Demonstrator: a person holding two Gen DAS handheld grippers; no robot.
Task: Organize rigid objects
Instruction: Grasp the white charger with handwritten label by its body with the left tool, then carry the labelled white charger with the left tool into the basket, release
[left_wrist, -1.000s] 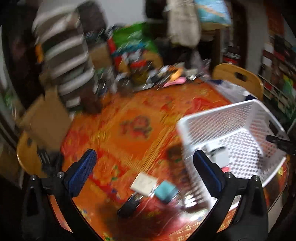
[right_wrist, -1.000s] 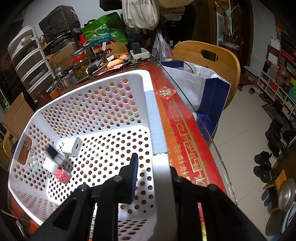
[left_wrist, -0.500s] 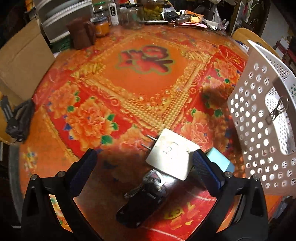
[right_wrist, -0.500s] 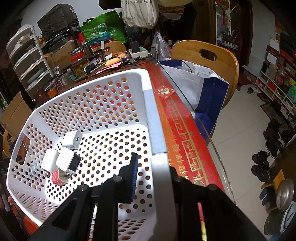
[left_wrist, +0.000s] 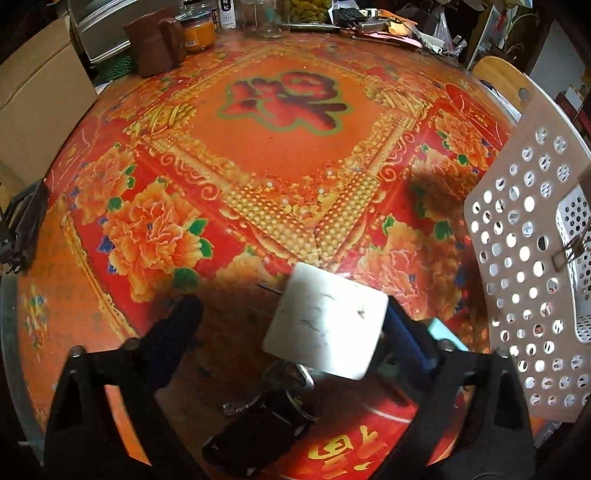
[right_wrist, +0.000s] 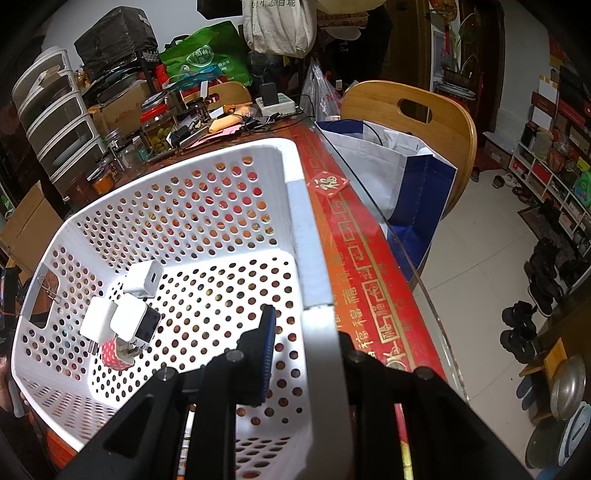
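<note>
A white square charger (left_wrist: 325, 325) lies on the red flowered tablecloth (left_wrist: 280, 122), its prongs pointing left. My left gripper (left_wrist: 291, 325) points down over it, jaws closing with the charger between them. The right pad (left_wrist: 400, 328) sits at the charger's edge and the left pad (left_wrist: 181, 317) stands well apart. My right gripper (right_wrist: 306, 350) is shut on the near wall of the white perforated basket (right_wrist: 184, 206), also seen as the basket (left_wrist: 524, 258) in the left wrist view. Several white chargers (right_wrist: 127, 317) and a red patterned one (right_wrist: 116, 356) lie inside it.
A black clip-like object (left_wrist: 266, 424) and a teal block (left_wrist: 445, 332) lie right beside the charger. Brown jars (left_wrist: 155, 40) and clutter line the table's far edge. A wooden chair (right_wrist: 413, 122) with a blue and white bag (right_wrist: 406, 177) stands past the glass table edge.
My left gripper came down from high above the table until it straddled the white charger, and its jaws narrowed. The chargers in the basket shifted a little. My right gripper stayed still.
</note>
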